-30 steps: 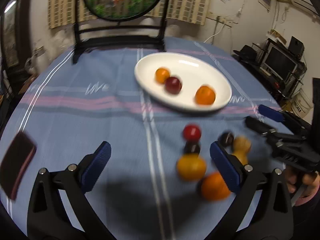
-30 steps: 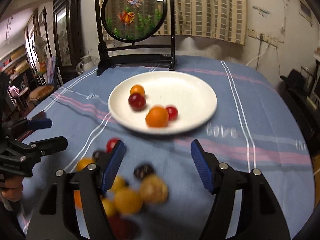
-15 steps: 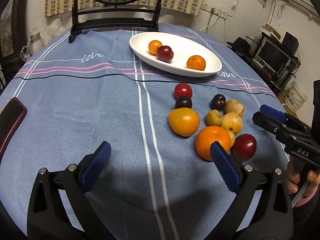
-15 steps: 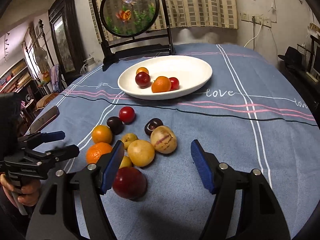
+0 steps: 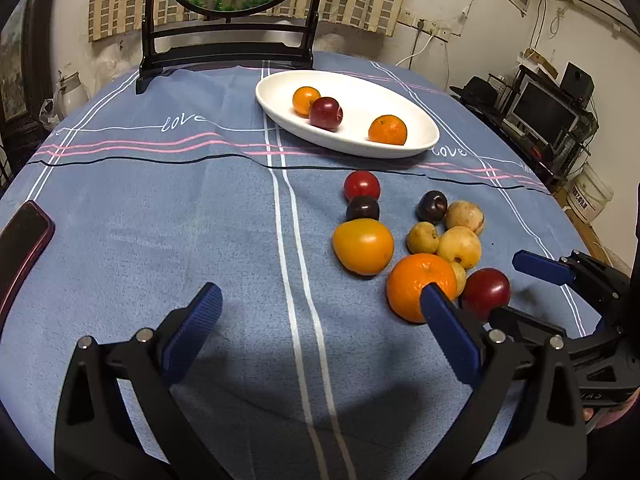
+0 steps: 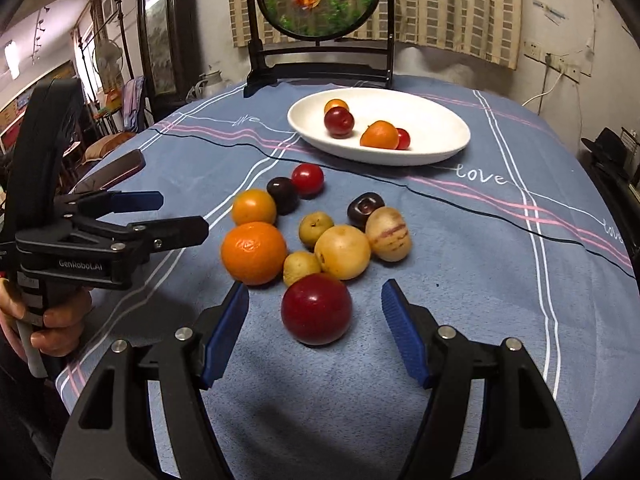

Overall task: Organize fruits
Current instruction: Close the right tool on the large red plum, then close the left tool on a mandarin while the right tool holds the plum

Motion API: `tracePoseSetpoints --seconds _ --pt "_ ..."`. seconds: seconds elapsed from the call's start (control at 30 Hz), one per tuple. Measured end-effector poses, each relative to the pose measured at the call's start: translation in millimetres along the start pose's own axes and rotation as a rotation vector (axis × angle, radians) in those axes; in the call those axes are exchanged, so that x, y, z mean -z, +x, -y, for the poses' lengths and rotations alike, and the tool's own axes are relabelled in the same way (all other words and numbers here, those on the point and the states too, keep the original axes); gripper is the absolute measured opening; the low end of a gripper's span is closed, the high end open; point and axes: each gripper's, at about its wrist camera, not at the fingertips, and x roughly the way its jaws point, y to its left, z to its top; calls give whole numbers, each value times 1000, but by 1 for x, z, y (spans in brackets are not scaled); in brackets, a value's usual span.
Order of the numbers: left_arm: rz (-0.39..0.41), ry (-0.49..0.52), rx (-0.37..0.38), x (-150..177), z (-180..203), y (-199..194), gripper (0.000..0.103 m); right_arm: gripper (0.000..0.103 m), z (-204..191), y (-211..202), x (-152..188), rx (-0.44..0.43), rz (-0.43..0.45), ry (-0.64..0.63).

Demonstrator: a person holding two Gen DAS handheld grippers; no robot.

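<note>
The right gripper (image 6: 314, 330) has closed in on the near plum (image 6: 316, 309), fingers wide, untouching (left gripper (image 5: 320, 334) likewise agape, empty).

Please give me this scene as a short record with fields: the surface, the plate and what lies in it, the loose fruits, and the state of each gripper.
surface: round table under a blue striped cloth
plate: white oval dish, holding four fruits
loose fruits: ten on the cloth, in a cluster
nearest fruit: large dark red plum
right gripper: open, jaws on either side of the plum, not touching it
left gripper: open, empty, over bare cloth
other: dark phone at the cloth's left edge
</note>
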Motion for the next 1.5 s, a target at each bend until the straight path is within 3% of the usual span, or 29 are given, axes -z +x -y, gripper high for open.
tracePoseSetpoints --seconds 0.3,0.7,0.9,1.03,1.17,1.27,1.5 --pt "-4 1 -6 0 0 1 101 66 5 12 0 -3 -66 26" --pt "-7 1 -10 -1 -2 2 101 43 3 23 1 -5 -121 10" --pt "-8 12 4 -1 -1 2 101 41 11 18 1 -29 -93 50" --pt "11 88 60 3 12 -2 100 41 29 9 3 -57 -49 146" --pt "-2 155 135 9 30 -2 78 41 45 10 6 -66 -58 232" --pt "-31 150 142 7 34 5 68 41 45 11 6 -72 -60 232" --pt "-77 115 180 4 42 17 61 41 51 13 7 -86 -68 259"
